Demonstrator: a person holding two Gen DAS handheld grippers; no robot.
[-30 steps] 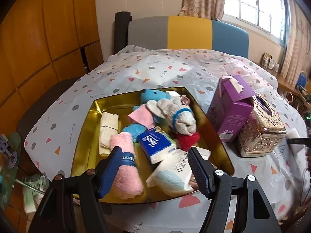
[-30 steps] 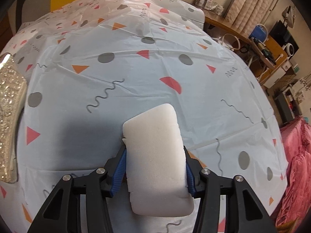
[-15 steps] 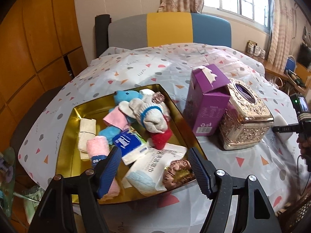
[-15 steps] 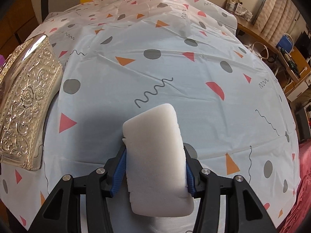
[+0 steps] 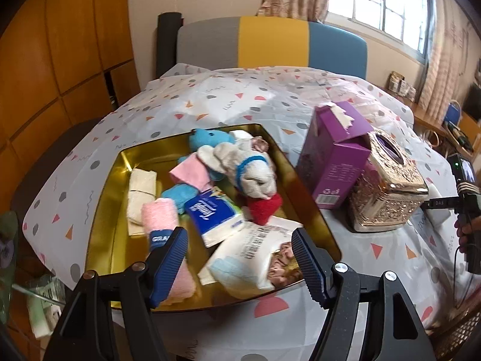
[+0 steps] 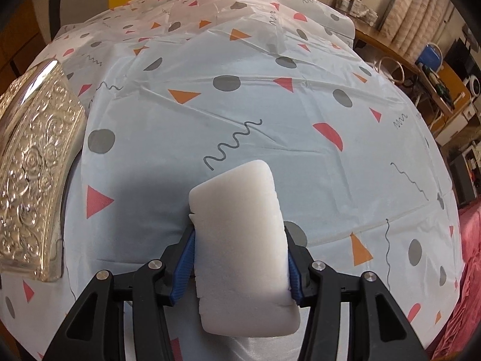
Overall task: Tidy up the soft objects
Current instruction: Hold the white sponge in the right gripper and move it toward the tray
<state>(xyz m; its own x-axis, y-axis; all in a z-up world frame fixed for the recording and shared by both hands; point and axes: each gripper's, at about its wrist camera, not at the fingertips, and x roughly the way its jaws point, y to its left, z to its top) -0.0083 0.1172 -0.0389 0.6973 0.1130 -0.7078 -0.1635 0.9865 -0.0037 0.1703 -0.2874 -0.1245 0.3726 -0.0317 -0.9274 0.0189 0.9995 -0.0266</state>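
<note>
A gold tray (image 5: 120,162) on the patterned tablecloth holds several soft things: a rolled pink towel (image 5: 157,215), a blue tissue pack (image 5: 215,216), a white plush toy (image 5: 249,171), a blue plush (image 5: 207,138), a red sock (image 5: 264,207) and a wipes pack (image 5: 252,255). My left gripper (image 5: 239,258) hovers open over the tray's near edge, nothing between its fingers. My right gripper (image 6: 240,267) is shut on a white sponge block (image 6: 240,234), held above the tablecloth (image 6: 240,105). In the left wrist view the right gripper body (image 5: 464,198) shows at the far right.
A purple carton (image 5: 333,156) and an ornate gold tissue box (image 5: 387,186) stand right of the tray; the tissue box (image 6: 33,162) is left of the sponge in the right wrist view. A striped chair back (image 5: 270,42) lies beyond. Shelves and clutter sit at the right.
The left view has swung right, so the tray sits further left and the right gripper shows. The right gripper with the sponge has shifted toward the gold tissue box, which now fills the left edge.
</note>
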